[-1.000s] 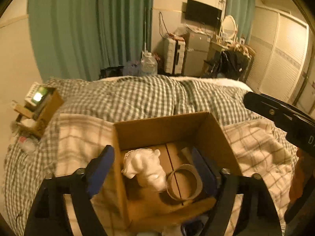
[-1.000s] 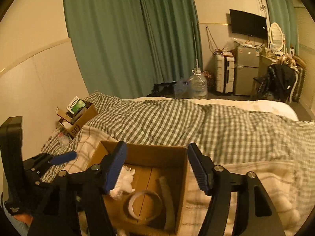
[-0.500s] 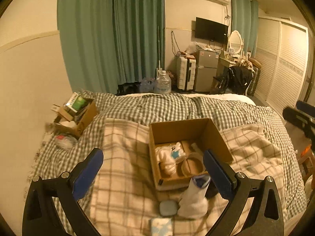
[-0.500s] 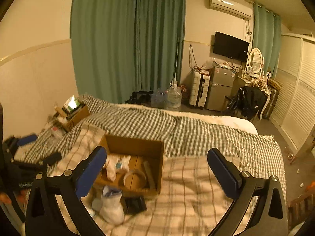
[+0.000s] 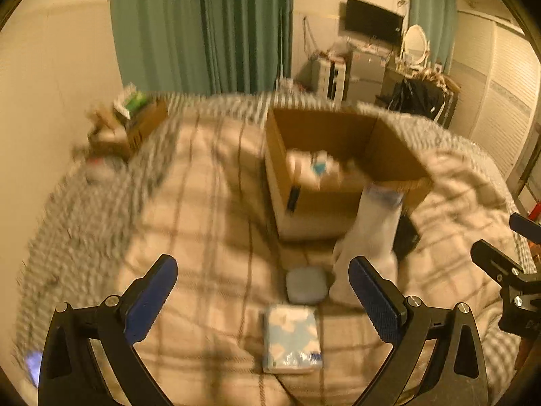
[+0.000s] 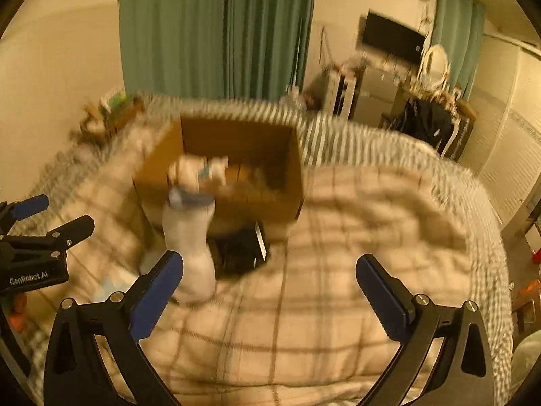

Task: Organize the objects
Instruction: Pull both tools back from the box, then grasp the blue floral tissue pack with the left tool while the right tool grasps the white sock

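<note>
A brown cardboard box (image 5: 341, 135) (image 6: 236, 155) sits on the plaid blanket with white items inside. In front of it stand a white bottle with a blue cap (image 5: 368, 237) (image 6: 191, 247), a grey rounded pad (image 5: 307, 285), a blue-and-white tissue pack (image 5: 292, 343) and a black flat object (image 6: 241, 248). My left gripper (image 5: 263, 297) is open and empty, hovering above the pad and tissue pack. My right gripper (image 6: 270, 291) is open and empty, above the blanket to the right of the bottle.
A smaller cardboard box with clutter (image 5: 135, 118) sits at the bed's left by the wall. Green curtains (image 5: 203, 30), a TV (image 5: 373, 22), a fridge and a dresser stand beyond the bed. The frames are motion-blurred.
Both grippers have dropped lower and closer to the items in front of the box after pulling back from the box a second ago. Both stay open.
</note>
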The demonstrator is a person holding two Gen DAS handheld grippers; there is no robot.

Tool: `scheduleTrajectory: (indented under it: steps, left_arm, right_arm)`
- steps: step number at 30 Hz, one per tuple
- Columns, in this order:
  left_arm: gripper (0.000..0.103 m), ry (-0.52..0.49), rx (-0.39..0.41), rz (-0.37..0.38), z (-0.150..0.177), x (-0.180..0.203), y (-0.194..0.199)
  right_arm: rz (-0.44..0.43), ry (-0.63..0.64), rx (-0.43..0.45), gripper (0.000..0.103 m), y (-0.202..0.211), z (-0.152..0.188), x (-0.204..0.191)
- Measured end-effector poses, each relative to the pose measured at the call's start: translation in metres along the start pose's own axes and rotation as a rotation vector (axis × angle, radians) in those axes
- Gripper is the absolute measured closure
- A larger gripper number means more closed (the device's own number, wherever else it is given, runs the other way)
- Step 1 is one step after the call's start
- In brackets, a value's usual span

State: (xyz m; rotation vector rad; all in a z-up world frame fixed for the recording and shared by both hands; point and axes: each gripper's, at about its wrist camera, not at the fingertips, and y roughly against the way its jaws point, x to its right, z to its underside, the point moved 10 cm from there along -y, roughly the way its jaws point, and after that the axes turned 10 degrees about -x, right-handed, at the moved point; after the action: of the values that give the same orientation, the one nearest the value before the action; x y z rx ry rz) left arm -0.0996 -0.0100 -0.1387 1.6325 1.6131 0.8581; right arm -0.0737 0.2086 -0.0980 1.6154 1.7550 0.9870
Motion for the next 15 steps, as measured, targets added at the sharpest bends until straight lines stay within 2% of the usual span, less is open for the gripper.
scheduleTrajectory:
  steps: [5, 9, 12, 14, 15]
  left_arm:
    - [0.000, -0.021, -0.108, -0.017, 0.042, -0.001, -0.040]
    - [0.000, -0.043, -0.151, 0.033, 0.051, 0.009, -0.049]
    - [0.000, -0.109, -0.200, 0.086, 0.064, 0.029, -0.059]
    - [0.005, -0.150, -0.251, 0.113, 0.077, 0.040, -0.073]
    - [0.015, -0.154, -0.275, 0.112, 0.081, 0.043, -0.079]
  right_arm:
    - [-0.003, -0.013, -0.059, 0.000, -0.034, 0.013, 0.001]
    - [-0.017, -0.042, -0.101, 0.000, -0.049, 0.017, 0.003]
    - [-0.020, -0.031, -0.113, 0.000, -0.053, 0.019, 0.000]
    - [-0.019, -0.019, -0.119, 0.000, -0.055, 0.021, -0.003]
    - [-0.019, -0.015, -0.121, 0.000, -0.056, 0.022, -0.004]
